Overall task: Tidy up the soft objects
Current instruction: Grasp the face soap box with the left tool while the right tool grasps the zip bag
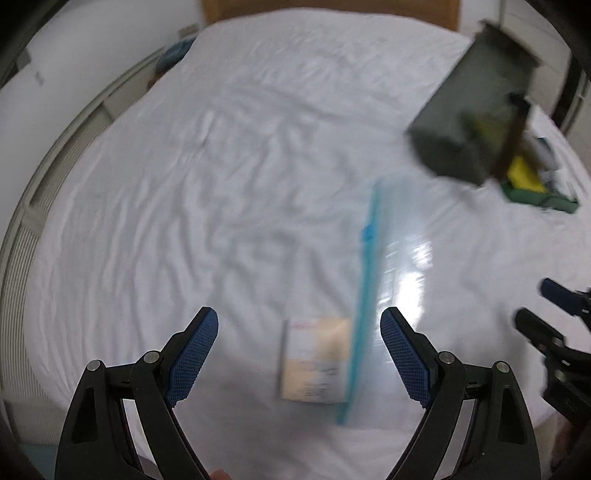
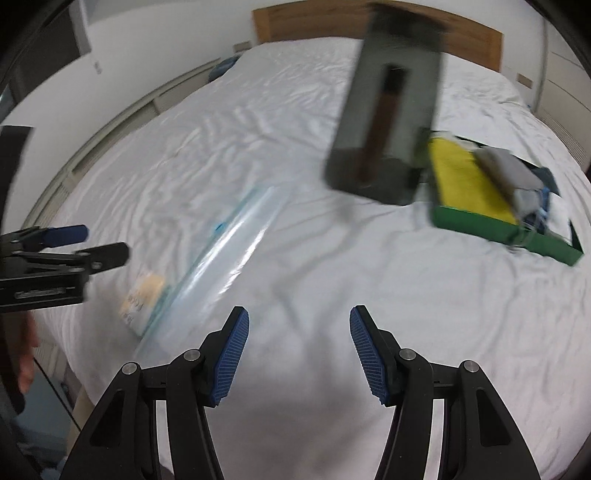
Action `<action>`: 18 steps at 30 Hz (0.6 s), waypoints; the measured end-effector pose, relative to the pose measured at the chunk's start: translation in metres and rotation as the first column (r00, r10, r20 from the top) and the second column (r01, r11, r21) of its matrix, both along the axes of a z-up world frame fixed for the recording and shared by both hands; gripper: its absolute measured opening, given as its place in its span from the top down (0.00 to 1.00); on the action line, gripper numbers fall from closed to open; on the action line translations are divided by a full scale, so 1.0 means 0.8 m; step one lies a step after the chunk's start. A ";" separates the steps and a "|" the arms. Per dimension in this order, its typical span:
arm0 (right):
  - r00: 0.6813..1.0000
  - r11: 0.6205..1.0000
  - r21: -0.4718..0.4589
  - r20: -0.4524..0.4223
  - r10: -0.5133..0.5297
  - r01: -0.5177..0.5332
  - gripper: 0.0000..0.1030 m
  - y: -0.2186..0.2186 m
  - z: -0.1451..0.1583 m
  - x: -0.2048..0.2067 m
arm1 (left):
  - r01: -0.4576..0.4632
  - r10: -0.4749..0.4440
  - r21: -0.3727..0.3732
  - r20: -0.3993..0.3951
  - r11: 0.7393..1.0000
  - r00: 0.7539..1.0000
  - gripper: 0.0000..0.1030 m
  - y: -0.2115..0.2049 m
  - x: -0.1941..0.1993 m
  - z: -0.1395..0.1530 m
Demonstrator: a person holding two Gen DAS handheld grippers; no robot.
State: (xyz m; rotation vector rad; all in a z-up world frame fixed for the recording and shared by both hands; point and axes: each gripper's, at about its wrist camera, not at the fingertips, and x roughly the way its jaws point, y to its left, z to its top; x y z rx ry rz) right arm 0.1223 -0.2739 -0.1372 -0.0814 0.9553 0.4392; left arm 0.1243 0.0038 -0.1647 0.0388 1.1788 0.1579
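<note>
Both wrist cameras look forward and down over the bed [image 1: 221, 166] toward its wooden headboard [image 2: 314, 22], from near its foot. The left view sits left of the right one (each catches the other's gripper at its edge); both share the clear zip bag [image 1: 399, 266] and grey box [image 2: 391, 110].

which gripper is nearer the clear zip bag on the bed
Left. The left gripper hangs right over the clear zip bag's near end, jaws open; the right gripper is off to the bag's right, over bare sheet.
</note>
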 end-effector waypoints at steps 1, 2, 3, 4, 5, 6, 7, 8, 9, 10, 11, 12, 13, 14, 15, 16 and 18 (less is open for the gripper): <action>1.000 1.000 -0.007 -0.003 0.008 -0.008 0.44 0.008 -0.003 0.001 | -0.014 0.014 0.002 -0.018 1.000 1.000 0.16 0.006 0.000 -0.014; 1.000 1.000 -0.016 -0.008 0.018 -0.018 0.44 0.014 -0.006 0.002 | -0.022 0.022 0.000 -0.030 1.000 0.999 0.16 0.010 -0.002 -0.023; 1.000 0.999 -0.024 -0.012 0.026 -0.027 0.44 0.021 -0.009 0.003 | -0.030 0.029 -0.013 -0.052 0.999 0.998 0.16 0.013 -0.004 -0.037; 0.999 0.999 -0.030 -0.017 0.033 -0.034 0.44 0.026 -0.012 0.005 | -0.032 0.031 -0.020 -0.061 0.999 0.998 0.16 0.017 -0.007 -0.043; 0.999 0.999 -0.034 -0.021 0.039 -0.040 0.44 0.030 -0.015 0.007 | -0.035 0.033 -0.023 -0.072 0.999 0.997 0.16 0.017 -0.011 -0.051; 0.999 0.998 -0.038 -0.025 0.045 -0.046 0.44 0.033 -0.018 0.009 | -0.031 0.029 -0.028 -0.084 0.999 0.996 0.16 0.017 -0.013 -0.060; 0.998 0.998 -0.043 -0.029 0.052 -0.053 0.44 0.036 -0.020 0.011 | -0.026 0.023 -0.028 -0.085 0.999 0.996 0.16 0.017 -0.015 -0.063; 0.998 0.997 -0.049 -0.034 0.056 -0.057 0.44 0.039 -0.023 0.013 | -0.020 0.018 -0.023 -0.082 1.000 0.996 0.16 0.016 -0.016 -0.066; 0.998 0.997 -0.053 -0.039 0.058 -0.060 0.44 0.042 -0.026 0.015 | -0.016 0.014 -0.021 -0.079 1.000 0.997 0.16 0.016 -0.016 -0.068; 0.997 0.997 -0.054 -0.042 0.060 -0.062 0.44 0.045 -0.029 0.015 | -0.012 0.010 -0.023 -0.079 1.000 0.997 0.16 0.014 -0.015 -0.071; 0.997 0.996 -0.055 -0.046 0.062 -0.065 0.44 0.047 -0.031 0.016 | -0.007 0.005 -0.030 -0.082 1.000 0.997 0.16 0.014 -0.015 -0.072; 0.997 0.996 -0.057 -0.049 0.064 -0.067 0.44 0.050 -0.034 0.018 | -0.002 -0.002 -0.044 -0.084 0.999 0.996 0.16 0.014 -0.016 -0.073; 0.996 0.996 -0.059 -0.052 0.066 -0.069 0.44 0.052 -0.035 0.019 | 0.000 -0.004 -0.053 -0.084 0.999 0.996 0.16 0.014 -0.018 -0.072; 0.996 0.996 -0.058 -0.054 0.069 -0.072 0.44 0.054 -0.037 0.021 | 0.005 -0.011 -0.073 -0.080 0.997 0.997 0.16 0.014 -0.020 -0.071; 0.996 0.996 -0.058 -0.056 0.072 -0.075 0.44 0.057 -0.039 0.022 | 0.014 -0.021 -0.088 -0.077 0.996 0.997 0.16 0.015 -0.022 -0.070; 0.995 0.995 -0.060 -0.058 0.075 -0.079 0.44 0.060 -0.042 0.025 | 0.025 -0.032 -0.090 -0.078 0.996 0.996 0.16 0.014 -0.022 -0.070; 0.995 0.995 -0.061 -0.060 0.080 -0.083 0.44 0.064 -0.044 0.025 | 0.050 -0.059 -0.110 -0.080 0.993 0.995 0.16 0.009 -0.021 -0.071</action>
